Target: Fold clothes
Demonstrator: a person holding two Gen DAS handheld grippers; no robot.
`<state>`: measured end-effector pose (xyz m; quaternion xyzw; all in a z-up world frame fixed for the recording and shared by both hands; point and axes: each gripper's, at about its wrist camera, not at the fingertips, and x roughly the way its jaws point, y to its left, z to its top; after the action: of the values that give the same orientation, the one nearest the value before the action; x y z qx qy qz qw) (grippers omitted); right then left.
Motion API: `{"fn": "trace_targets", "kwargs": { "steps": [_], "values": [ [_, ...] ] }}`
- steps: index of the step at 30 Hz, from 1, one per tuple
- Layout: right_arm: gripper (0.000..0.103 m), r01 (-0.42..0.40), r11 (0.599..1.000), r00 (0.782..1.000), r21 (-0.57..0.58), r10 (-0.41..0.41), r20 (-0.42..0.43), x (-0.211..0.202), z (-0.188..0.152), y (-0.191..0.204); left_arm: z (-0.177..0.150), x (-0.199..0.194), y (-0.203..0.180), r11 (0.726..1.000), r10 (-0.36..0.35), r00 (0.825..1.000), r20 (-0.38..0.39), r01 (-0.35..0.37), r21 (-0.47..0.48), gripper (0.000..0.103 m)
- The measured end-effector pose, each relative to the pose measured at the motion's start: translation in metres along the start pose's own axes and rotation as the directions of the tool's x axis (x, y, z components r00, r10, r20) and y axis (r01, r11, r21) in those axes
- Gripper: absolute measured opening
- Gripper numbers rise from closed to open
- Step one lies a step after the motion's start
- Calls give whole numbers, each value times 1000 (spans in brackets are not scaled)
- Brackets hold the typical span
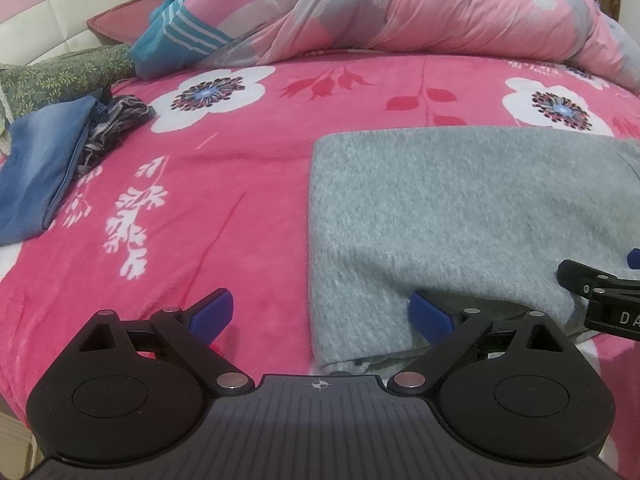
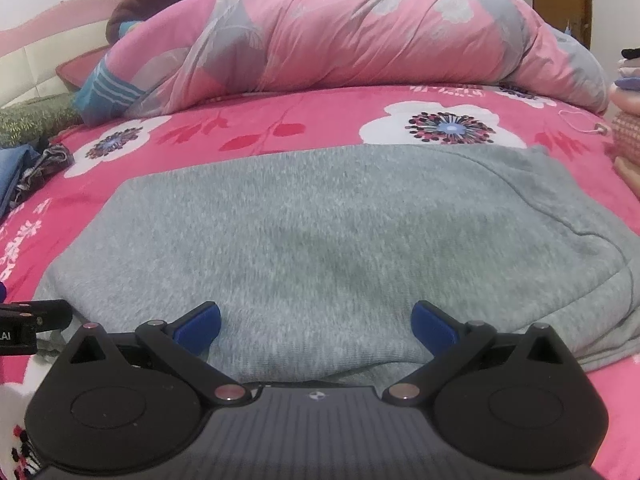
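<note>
Grey cloth is what both tools are here for: a soft grey top [image 2: 320, 240] lies flat on the bed, on a bright pink blanket [image 1: 240, 168] with big white flowers. It already looks folded at least once, because its left side runs in a straight, neat line and a second layer peeks out at the near edge. I think it was laid in the middle of the blanket so there is room on every side to turn it over. The left gripper [image 1: 320, 314] sits low at the near left corner of the top, with its blue fingers spread wide and nothing between them; one finger is over the pink blanket and the other is over the grey cloth, so the edge runs between them. The right gripper [image 2: 316, 322] sits low at the near edge too, just beside the left one, fingers wide as well and empty, both of them over the grey cloth. My guess is they wait there side by side to pinch the near edge and lift it for the next fold. Off to the left, well apart, a blue pair of jeans [image 1: 36, 176] rests on the blanket. A puffy pink quilt [image 2: 340, 36] is pushed to the far side, likely to keep it out of the way.
</note>
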<state>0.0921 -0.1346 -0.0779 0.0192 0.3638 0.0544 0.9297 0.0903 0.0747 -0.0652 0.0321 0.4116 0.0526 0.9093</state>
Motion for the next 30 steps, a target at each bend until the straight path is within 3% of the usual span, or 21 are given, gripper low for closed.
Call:
{"fn": "trace_targets", "kwargs": {
  "steps": [11, 30],
  "values": [
    [103, 48, 999, 998, -3, -48, -51, 5, 6, 7, -1, 2, 1, 1000, -7, 1000, -8, 7, -8, 97],
    [103, 80, 997, 996, -3, -80, -48, 8, 5, 12, 1, 2, -6, 1000, 19, 1000, -15, -19, 5, 97]
  ]
}}
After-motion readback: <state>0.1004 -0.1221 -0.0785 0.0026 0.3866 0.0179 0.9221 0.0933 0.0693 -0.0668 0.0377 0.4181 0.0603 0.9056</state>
